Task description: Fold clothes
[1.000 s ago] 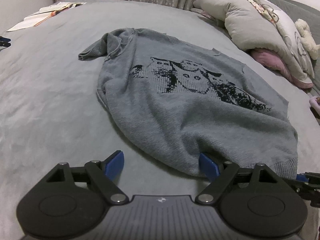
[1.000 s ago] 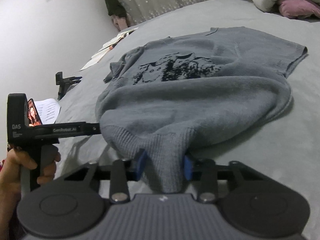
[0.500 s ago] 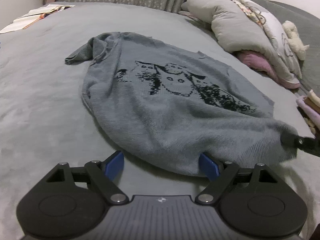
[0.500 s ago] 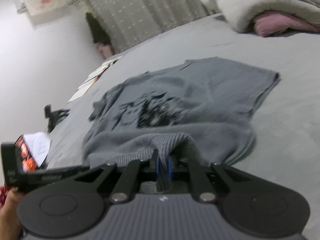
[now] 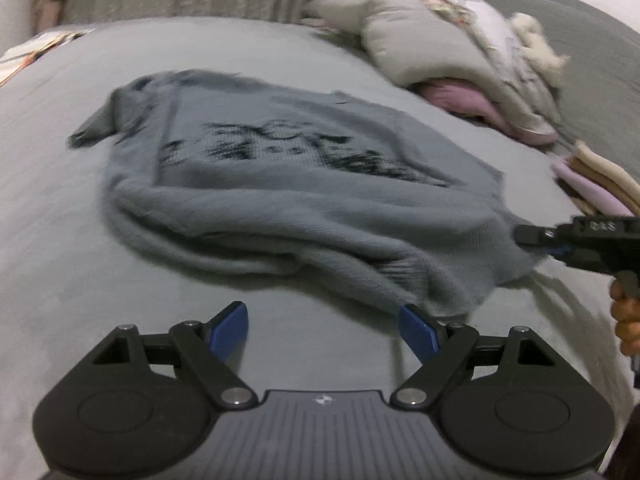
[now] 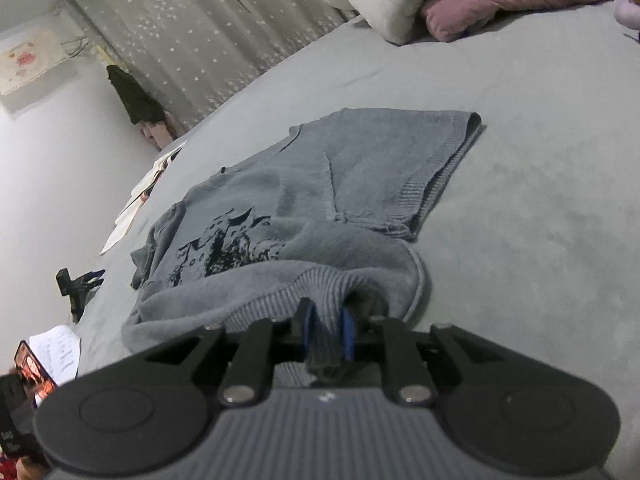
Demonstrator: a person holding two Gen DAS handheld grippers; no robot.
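Note:
A grey knit sweater (image 5: 280, 184) with a dark cat print lies on the bed, its near part bunched into a thick roll. My left gripper (image 5: 322, 328) stands open just in front of that roll, and only bed sheet lies between its blue pads. The ribbed hem nearly touches the right-hand pad (image 5: 418, 330). My right gripper (image 6: 326, 330) has the ribbed hem of the sweater (image 6: 280, 208) between its pads; its jaws are opening while the cloth still fills the gap. In the left wrist view the right gripper (image 5: 532, 236) sits at the sweater's right corner.
The grey bed sheet (image 6: 540, 200) spreads wide to the right. Pillows (image 5: 440, 40) and a pink cushion are piled at the head. Folded clothes (image 5: 600, 184) are stacked at the right edge. Papers (image 6: 140, 196) and a black clamp (image 6: 76, 284) lie at the left.
My right gripper has dragged the hem sideways, bunching the sweater's near edge into a roll. Its jaws, tightly closed half a second ago, now stand a little wider. The left gripper stayed open.

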